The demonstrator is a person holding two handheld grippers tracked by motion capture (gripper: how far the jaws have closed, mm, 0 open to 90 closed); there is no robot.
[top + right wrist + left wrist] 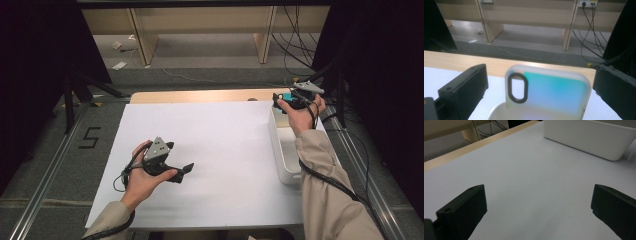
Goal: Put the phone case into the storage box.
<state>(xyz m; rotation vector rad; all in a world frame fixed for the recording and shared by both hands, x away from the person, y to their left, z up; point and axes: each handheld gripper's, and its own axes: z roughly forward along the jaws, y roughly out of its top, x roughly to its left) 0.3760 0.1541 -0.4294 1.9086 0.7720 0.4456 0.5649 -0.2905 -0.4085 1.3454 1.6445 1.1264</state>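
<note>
The right gripper [283, 101] hangs over the far end of the bin [284, 160], jaws spread either side of the phone case [547, 92] standing upright inside it — likely poised to pinch — while the left gripper [186, 170], also spread, idles well left of the bin.

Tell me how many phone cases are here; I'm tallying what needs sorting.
1. A phone case stands upright at the far end of the white bin, between the open jaws of the right gripper. More could lie hidden in the bin behind the person's sleeve.
</note>
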